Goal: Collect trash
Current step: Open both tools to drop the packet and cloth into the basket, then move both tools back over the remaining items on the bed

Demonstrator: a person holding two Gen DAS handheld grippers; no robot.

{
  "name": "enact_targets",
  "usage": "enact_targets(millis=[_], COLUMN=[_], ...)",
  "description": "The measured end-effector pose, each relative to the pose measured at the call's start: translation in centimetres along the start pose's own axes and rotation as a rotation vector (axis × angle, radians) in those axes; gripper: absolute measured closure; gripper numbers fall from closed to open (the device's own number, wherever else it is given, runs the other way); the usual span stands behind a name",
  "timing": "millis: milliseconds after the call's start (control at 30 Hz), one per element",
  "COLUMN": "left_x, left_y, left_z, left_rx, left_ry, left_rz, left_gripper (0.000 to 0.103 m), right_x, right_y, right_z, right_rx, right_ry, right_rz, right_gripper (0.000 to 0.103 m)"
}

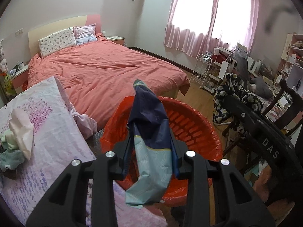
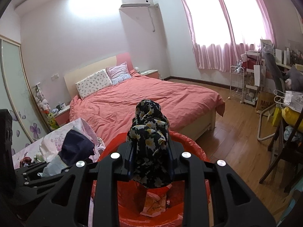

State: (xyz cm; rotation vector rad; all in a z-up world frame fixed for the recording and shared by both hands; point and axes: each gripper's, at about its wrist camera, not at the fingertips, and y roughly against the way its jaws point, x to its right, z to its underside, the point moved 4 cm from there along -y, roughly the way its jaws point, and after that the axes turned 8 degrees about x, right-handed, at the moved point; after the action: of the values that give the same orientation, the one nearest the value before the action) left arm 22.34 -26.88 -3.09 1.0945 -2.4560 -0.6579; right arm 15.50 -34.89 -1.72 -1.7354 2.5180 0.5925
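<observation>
L gripper [image 1: 151,141] clamped on blue wrapper [image 1: 149,132] | R gripper [image 2: 150,151] clamped on floral cloth [image 2: 149,132] | both over red bin [image 1: 198,124]

Daylight blasts through the pink curtains [image 1: 206,19] and totally blows out the window. Ceiling glare up top in the right view, heavy fisheye bending and dark corners.

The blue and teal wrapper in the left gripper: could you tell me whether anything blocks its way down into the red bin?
Nothing visible does. The wrapper, clamped in the left gripper, hangs directly over the open red bin.
</observation>
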Motion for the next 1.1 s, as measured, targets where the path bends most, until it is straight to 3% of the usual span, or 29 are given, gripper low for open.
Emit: enact_targets(millis=[167, 267, 467, 867, 1100], left_x=[0.3, 0.0, -1.3, -6.4, -10.0], left_y=[-1.2, -1.9, -2.4, -0.5, 2.7], left_z=[-0.1, 0.1, 0.8, 1.6, 2.0], left_rx=[-0.011, -0.026, -0.048, -0.048, -0.014], left_ry=[-0.013, -0.001, 0.010, 0.061, 0.084], left_rz=[-0.012, -0.022, -0.059, -0.177, -0.262], left_gripper=[0.066, 0.054, 0.048, 0.043, 0.037], right_x=[0.6, 0.8, 1.1, 0.2, -2.7], right_y=[-0.6, -1.0, -1.5, -1.5, -1.2], right_z=[-0.3, -0.3, 0.0, 0.3, 0.8], right_rx=[-0.006, -0.013, -0.032, -0.054, -0.070], right_ry=[-0.049, -0.060, -0.061, -0.024, 0.023], right_rz=[-0.024, -0.029, -0.024, -0.001, -0.036], right_gripper=[0.073, 0.058, 0.047, 0.046, 0.046])
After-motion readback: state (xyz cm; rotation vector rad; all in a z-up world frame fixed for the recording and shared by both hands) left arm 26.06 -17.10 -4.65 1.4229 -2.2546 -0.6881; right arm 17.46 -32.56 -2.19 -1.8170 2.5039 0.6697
